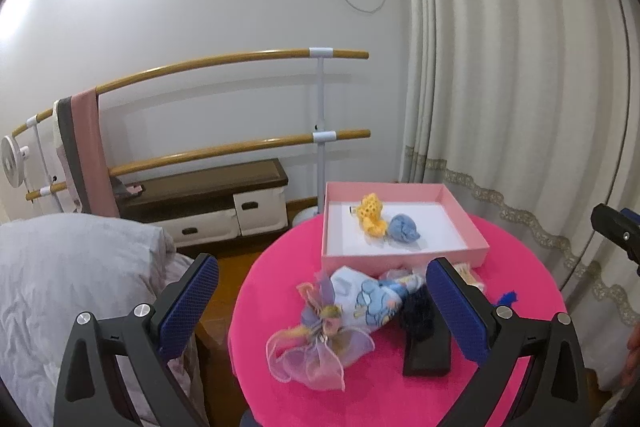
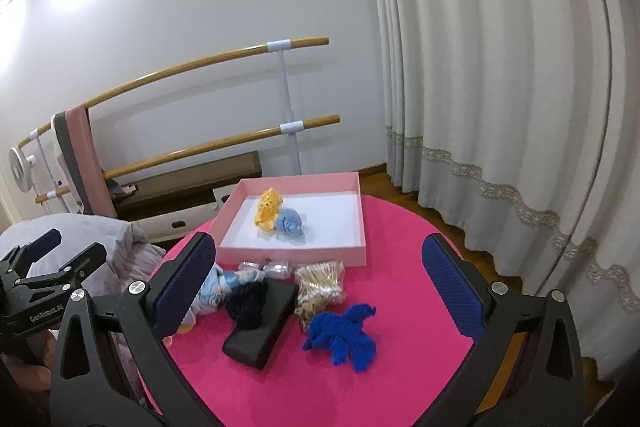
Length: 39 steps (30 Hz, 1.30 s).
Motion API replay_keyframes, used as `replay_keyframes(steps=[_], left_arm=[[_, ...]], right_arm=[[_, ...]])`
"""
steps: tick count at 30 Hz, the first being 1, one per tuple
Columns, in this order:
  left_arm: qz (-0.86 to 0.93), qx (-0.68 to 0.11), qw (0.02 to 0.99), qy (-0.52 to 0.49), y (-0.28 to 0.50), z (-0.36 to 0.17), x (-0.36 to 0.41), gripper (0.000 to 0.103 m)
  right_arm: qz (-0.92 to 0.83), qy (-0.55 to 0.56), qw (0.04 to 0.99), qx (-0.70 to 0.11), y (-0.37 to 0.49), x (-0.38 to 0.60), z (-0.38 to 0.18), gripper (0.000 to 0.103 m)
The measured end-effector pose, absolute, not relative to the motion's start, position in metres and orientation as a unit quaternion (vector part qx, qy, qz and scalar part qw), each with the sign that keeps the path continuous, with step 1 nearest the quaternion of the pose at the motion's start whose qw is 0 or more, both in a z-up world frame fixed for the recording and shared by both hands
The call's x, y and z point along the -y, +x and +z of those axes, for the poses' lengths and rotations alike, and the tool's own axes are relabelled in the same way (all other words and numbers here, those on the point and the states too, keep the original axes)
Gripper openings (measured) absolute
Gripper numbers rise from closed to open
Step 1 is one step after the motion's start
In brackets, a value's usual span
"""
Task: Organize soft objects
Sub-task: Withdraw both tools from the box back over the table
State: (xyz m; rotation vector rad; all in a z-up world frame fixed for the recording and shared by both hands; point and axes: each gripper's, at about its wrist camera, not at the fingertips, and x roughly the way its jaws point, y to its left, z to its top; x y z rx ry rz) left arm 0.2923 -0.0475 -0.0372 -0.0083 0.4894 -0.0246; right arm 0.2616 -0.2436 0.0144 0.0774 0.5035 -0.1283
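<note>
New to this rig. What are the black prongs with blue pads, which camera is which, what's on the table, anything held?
No robot arm: a person carries two handheld grippers, each with a fisheye camera looking along its fingers. The left gripper and right gripper are both open and hold nothing. On the pink table a pink box contains a yellow knit piece and a light blue one. Outside it lie a blue knit piece, a black case, cotton swabs and an organza bow.

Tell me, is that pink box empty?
No. The pink box holds a yellow knitted piece and a light blue one.
</note>
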Motion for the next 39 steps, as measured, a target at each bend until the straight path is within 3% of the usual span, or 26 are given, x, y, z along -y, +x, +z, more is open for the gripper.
replay_keyframes(steps=[23,39], left_arm=[[-0.017,-0.259,0.966,-0.005,0.249,-0.044,0.04,0.103],[-0.009,-0.313,0.95,-0.018,0.271,-0.075,0.025,0.103]], right_arm=[[-0.067,0.026,0.958,-0.277,0.246,0.233,-0.014,0.103],[-0.084,0.032,0.945,-0.315,0.261,0.252,-0.042,0.103]])
